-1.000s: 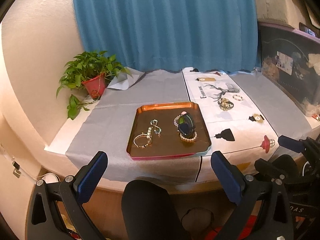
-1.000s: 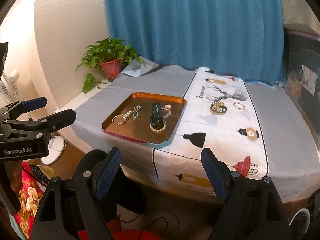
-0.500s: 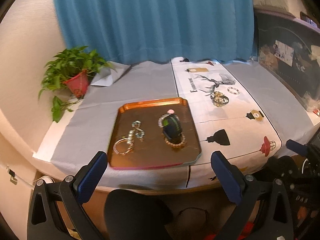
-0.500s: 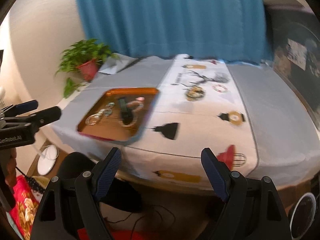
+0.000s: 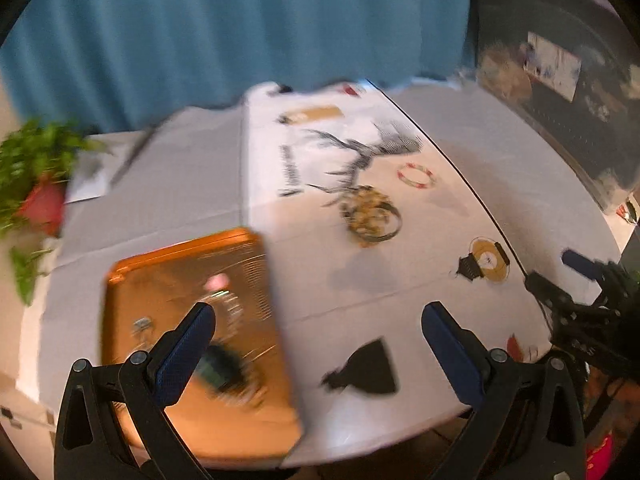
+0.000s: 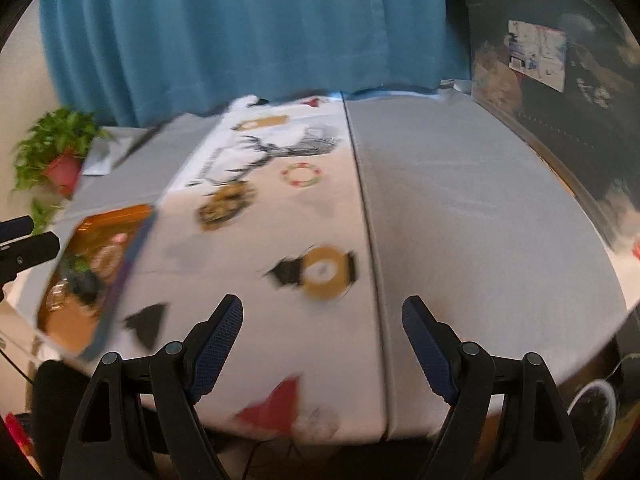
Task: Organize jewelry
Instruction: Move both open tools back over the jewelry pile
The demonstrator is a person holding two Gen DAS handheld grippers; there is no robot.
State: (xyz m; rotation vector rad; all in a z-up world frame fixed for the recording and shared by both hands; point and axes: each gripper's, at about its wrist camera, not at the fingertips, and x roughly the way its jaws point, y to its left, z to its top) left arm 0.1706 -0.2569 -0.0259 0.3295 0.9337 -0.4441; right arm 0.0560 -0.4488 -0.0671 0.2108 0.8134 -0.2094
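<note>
An orange tray (image 5: 132,276) lies on the grey cloth at the left and holds several blurred pieces of jewelry, among them a dark band (image 5: 220,368). Farther back on the white printed runner lies a heap of gold bracelets (image 5: 370,216), and beyond it a red and white bead ring (image 5: 416,175). My left gripper (image 5: 318,320) hangs open over the tray's right edge with nothing between its fingers. The right wrist view shows the tray (image 6: 116,216), the bracelets (image 6: 226,204) and the bead ring (image 6: 302,175). My right gripper (image 6: 322,312) is open and empty above the runner's front part.
A potted plant (image 5: 36,176) in a red pot stands at the table's far left. A blue curtain (image 6: 240,32) hangs behind the table. Dark boxes (image 6: 560,92) line the right side. The right gripper's frame (image 5: 588,300) shows at the right of the left wrist view.
Both grippers have moved forward and down, from in front of the table's edge to over it. The tray and the bracelets now look nearer. Both stay open.
</note>
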